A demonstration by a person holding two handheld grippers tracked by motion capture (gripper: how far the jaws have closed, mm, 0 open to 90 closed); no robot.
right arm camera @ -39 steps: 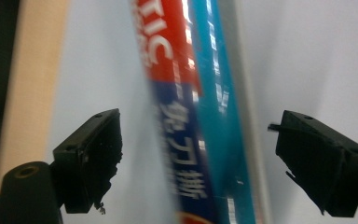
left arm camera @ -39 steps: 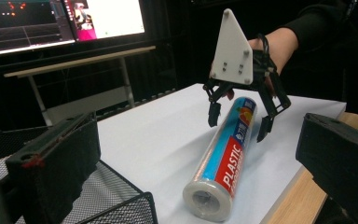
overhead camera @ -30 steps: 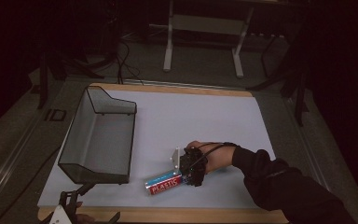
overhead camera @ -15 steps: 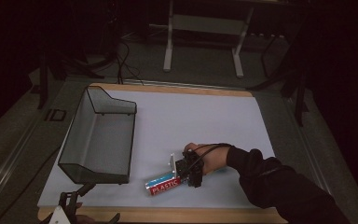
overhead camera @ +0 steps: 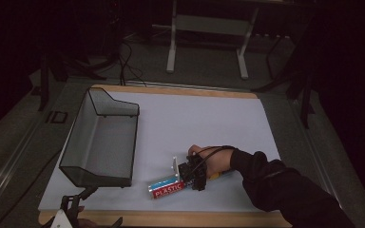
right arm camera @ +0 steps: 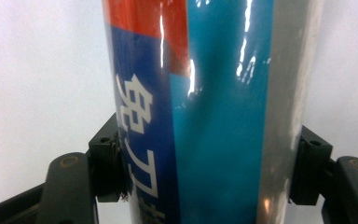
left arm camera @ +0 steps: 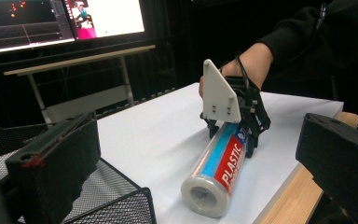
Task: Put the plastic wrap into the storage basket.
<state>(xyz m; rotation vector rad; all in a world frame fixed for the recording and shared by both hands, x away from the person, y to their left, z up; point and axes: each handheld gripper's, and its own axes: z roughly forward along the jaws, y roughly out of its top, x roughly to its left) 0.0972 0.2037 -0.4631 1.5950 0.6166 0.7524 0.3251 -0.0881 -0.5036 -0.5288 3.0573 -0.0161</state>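
Note:
A roll of plastic wrap with a red, blue and teal label lies on its side on the white table top, near the front edge. My right gripper has just been closing and is now shut on the roll's right end. In the right gripper view both pads press against the sides of the roll. The left gripper view shows the roll under the right gripper with its grey plate. My left gripper sits low at the front left corner, open and holding nothing.
A black wire mesh basket stands on the left part of the white mat, its near corner close to my left gripper. The wooden table edge runs along the front. Desk legs and cables stand beyond the table.
The right gripper's jaws have closed onto the end of the roll, and the hand has shifted slightly. The left gripper and the basket have stayed put.

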